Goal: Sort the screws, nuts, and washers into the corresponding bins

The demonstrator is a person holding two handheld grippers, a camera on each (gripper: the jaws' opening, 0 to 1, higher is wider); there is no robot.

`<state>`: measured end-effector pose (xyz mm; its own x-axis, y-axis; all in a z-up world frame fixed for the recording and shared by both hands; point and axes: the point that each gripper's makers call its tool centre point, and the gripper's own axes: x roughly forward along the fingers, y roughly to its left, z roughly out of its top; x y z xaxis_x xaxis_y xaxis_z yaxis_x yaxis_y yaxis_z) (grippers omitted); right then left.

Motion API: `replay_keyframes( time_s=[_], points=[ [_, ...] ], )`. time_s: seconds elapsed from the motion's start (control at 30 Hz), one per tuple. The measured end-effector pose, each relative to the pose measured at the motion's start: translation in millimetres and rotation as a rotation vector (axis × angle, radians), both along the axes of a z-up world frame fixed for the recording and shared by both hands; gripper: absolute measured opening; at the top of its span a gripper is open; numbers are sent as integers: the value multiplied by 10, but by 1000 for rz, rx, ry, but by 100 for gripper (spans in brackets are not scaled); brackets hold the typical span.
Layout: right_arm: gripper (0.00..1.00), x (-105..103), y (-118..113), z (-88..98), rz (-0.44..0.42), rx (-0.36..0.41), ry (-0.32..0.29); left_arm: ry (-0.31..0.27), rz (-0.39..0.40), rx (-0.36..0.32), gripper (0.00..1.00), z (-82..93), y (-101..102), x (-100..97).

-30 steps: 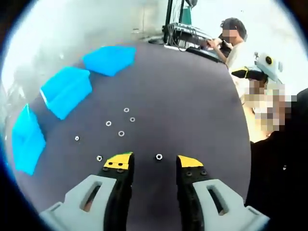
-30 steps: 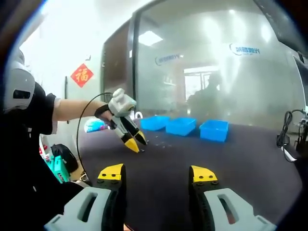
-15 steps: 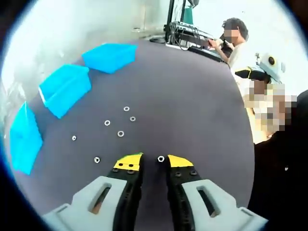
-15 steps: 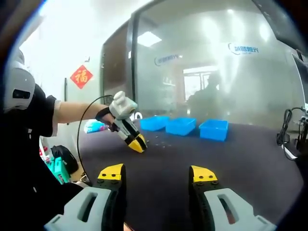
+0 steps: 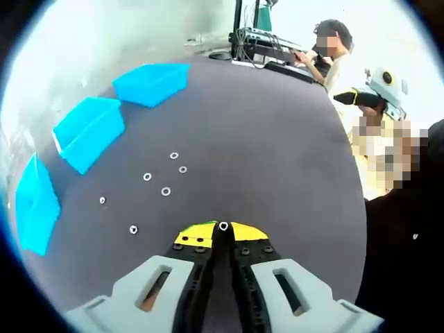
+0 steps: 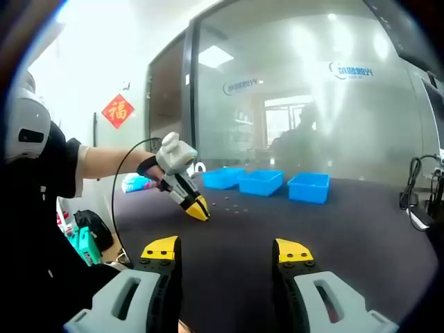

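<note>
Far out to the left of the left gripper, three blue bins ranged along the counter edge, the nearest one furthest left, the other two curving ahead toward the glass wall. Between those bins and the jaws, loose small hardware scattered ahead-left on the dark cloth: six ring-shaped pieces, too small to call nut or washer. Dead ahead at the tips, a small nut pinched between the yellow pads. Jaws wide apart a second ago with this piece lying between them, half-closed half a second ago, now drawn together on it; counter view also shifted slightly, so hand moved a little while closing. Reads as grasp made, though hold sits at the very tips and looks marginal, so slip during lift possible. Next step likely lift and carry ahead-left to a bin; which bin takes nuts not marked in view. To the right, people and equipment beyond the counter edge. In the right gripper view, right gripper with jaws wide apart, holding nothing, hovering above the counter nearer the person, same as a second ago; ahead-left of it the left gripper tip-down on the cloth, bins well beyond.
</note>
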<state>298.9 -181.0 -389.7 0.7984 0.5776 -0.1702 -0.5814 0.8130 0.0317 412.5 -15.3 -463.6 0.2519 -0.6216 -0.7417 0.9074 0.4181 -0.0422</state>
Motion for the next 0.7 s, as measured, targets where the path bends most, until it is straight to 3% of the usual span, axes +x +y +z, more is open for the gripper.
replay_keyframes(
  time_s=[0.33,0.43,0.7],
  points=[
    [48,-9,9,14,1,5,-3,-8,35,-75,6,49,6,-39],
    [48,-7,14,14,1,3,-4,-34,69,-184,6,150,-45,-39],
    [48,3,36,52,3,1,-9,-70,124,-326,6,275,13,-100]
  ],
)
